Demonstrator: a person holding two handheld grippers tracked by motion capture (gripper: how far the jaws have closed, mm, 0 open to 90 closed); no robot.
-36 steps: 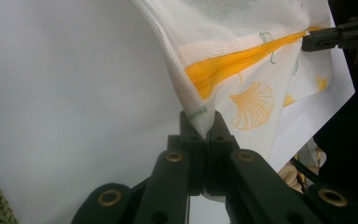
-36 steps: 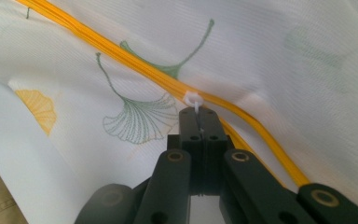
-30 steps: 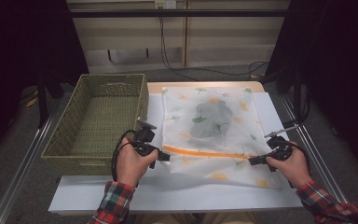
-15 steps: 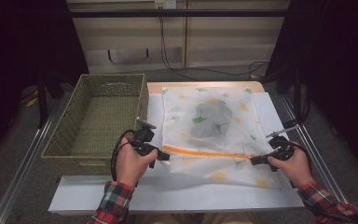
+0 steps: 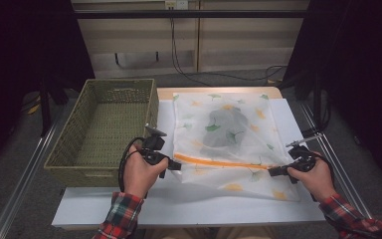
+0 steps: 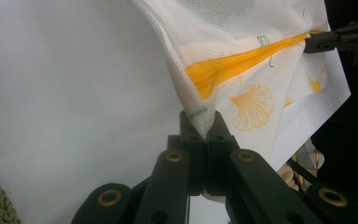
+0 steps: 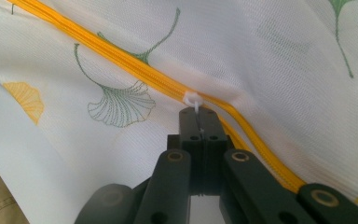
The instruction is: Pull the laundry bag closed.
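A: Your left gripper had its fingers clamped on the corner of the white mesh laundry bag with printed ginkgo leaves, which lay on the white counter beside the green woven basket. Your right gripper pinched the small white zipper pull.

B: So you were mid-zip?

A: I'd judge so; next you'd draw the pull along the orange zipper against the left hold. The dark item inside was too veiled to identify.
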